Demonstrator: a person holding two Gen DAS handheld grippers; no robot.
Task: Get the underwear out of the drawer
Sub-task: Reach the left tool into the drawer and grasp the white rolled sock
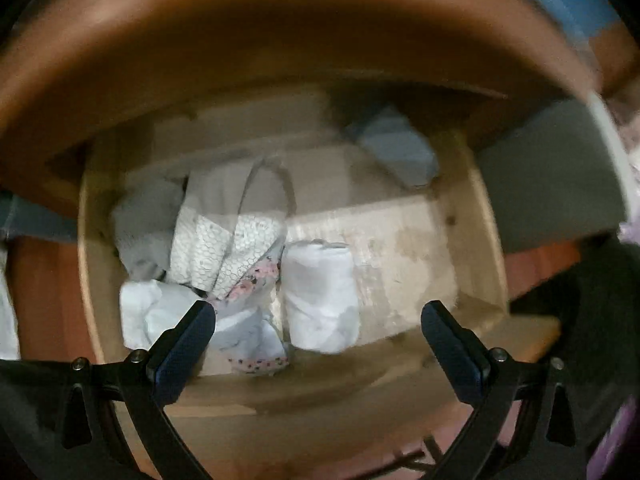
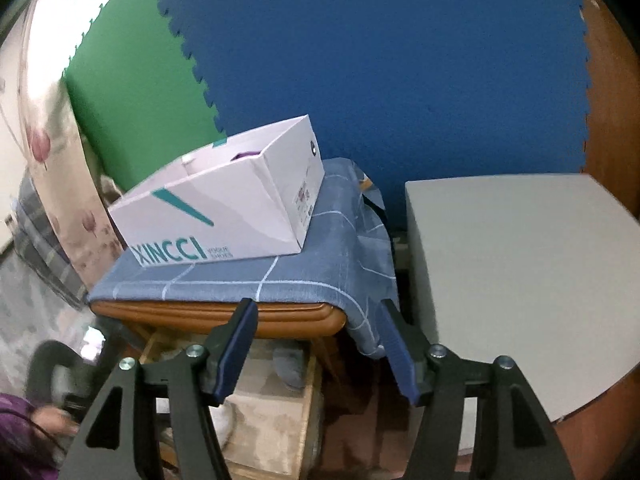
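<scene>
Inside drawer (image 1: 476, 216): rolled underwear (image 1: 320, 296).

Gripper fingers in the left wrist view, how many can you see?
2: one finger at lower left over the white clothes, the other finger at lower right above the drawer floor.

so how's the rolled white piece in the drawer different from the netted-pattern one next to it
The rolled white piece is plain, with no print showing; the netted-pattern piece carries a fine hexagonal mesh print. The white piece is a tidy upright roll standing alone on the bare drawer floor; the netted piece lies loosely bunched among other garments at the left. A grey strap-like loop shows above the netted piece, none by the roll. Both are pale fabric inside the open drawer, untouched by the left gripper.
</scene>
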